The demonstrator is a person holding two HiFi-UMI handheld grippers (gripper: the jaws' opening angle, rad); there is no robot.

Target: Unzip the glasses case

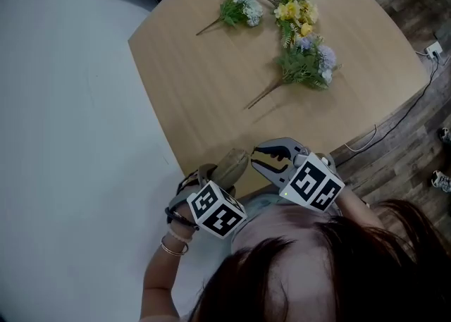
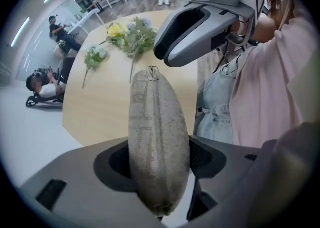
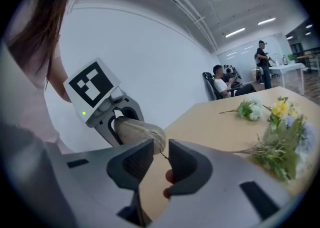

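Note:
My left gripper is shut on a grey-beige fabric glasses case, which stands out between its jaws over the table's near edge. The case's zipper pull hangs at the far tip. My right gripper faces that tip from the right. In the right gripper view its jaws stand a little apart, with the thin pull in the gap and the case end against the left finger. The pads do not visibly press on the pull.
Three bunches of artificial flowers lie on the far half of the wooden table. A white cable runs over the floor at the right. People sit and stand far off.

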